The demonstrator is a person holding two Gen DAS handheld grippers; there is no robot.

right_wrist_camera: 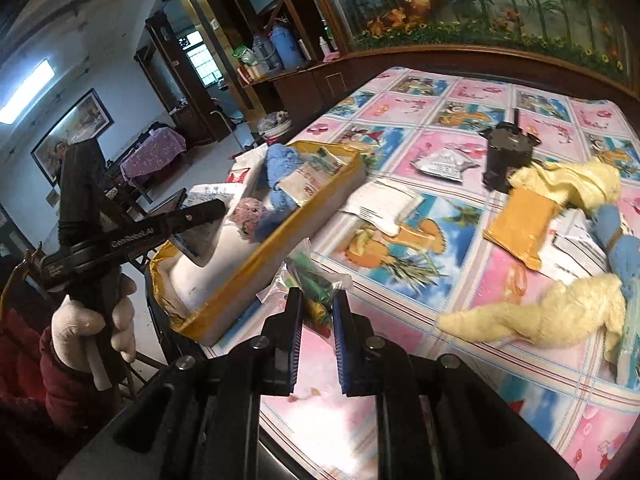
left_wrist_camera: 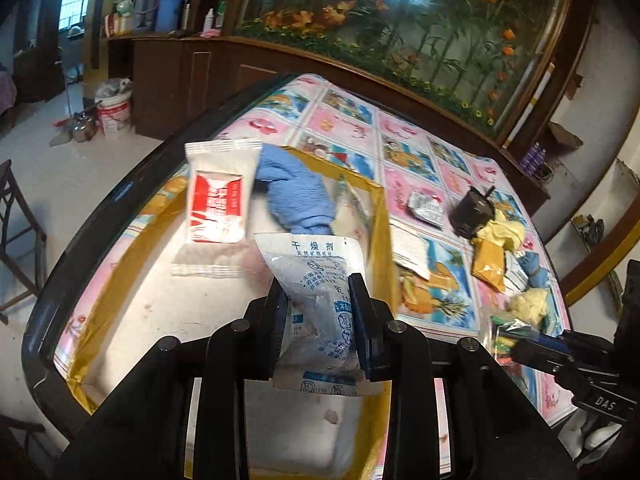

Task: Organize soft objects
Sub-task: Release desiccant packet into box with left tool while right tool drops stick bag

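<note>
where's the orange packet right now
The orange packet lies flat on the patterned tablecloth, right of centre in the right wrist view, just in front of the dark cup and touching the yellow cloth.

A cloth [left_wrist_camera: 298, 194] lies in the tray [left_wrist_camera: 382, 240], left of the cup [left_wrist_camera: 470, 214].

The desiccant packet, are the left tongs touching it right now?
Touching. In the left wrist view the left tongs pinch the desiccant packet from both sides, and it crumples between the pads above the tray.
</note>
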